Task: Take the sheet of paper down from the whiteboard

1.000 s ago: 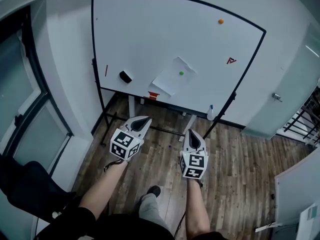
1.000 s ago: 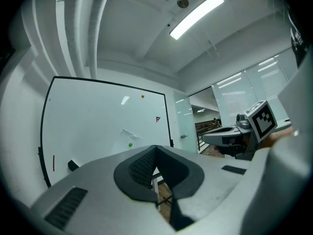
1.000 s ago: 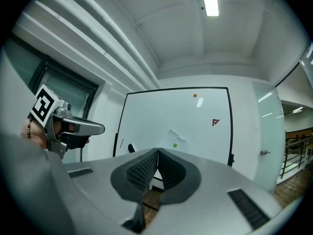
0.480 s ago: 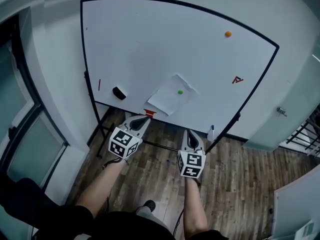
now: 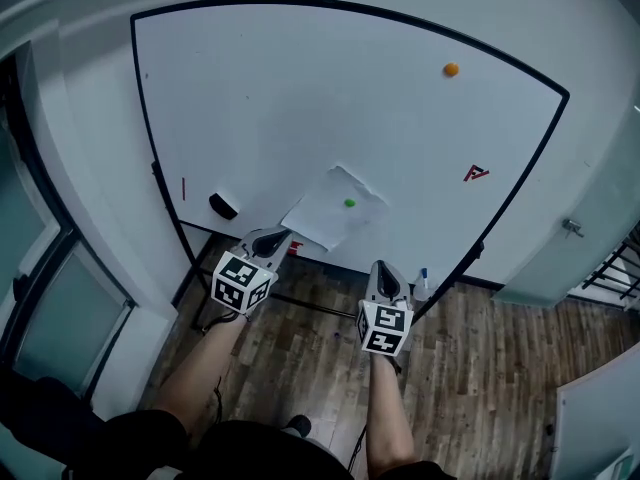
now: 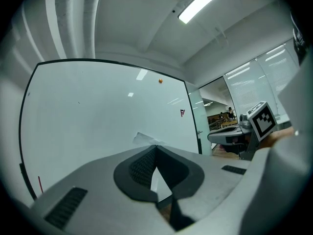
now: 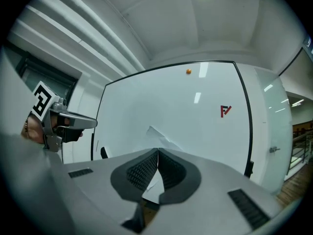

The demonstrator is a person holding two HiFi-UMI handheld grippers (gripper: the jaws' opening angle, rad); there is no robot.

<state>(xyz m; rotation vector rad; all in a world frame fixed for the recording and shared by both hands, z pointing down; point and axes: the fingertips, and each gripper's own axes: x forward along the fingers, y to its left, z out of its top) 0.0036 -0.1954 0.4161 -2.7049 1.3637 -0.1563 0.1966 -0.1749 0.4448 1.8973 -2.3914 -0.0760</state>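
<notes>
A white sheet of paper (image 5: 328, 213) hangs tilted on the whiteboard (image 5: 300, 98), pinned by a green magnet (image 5: 349, 203). My left gripper (image 5: 270, 236) is shut and empty, just below the sheet's lower left corner and short of the board. My right gripper (image 5: 385, 270) is also shut and empty, below and right of the sheet. In the left gripper view the sheet (image 6: 144, 139) shows just above the closed tips (image 6: 156, 147). The right gripper view shows the sheet (image 7: 159, 137) above its closed tips (image 7: 158, 151), with the board a short way ahead.
On the board are an orange magnet (image 5: 451, 69), a red letter-like mark (image 5: 476, 173), a black eraser (image 5: 222, 206) and a red stroke (image 5: 183, 188). A small bottle (image 5: 422, 280) stands by the board's stand. Wood floor lies below, a door (image 5: 600, 228) to the right.
The whiteboard has grown larger and nearer in the head view. Both grippers have moved forward toward it together, staying shut, and now sit just under the sheet.
</notes>
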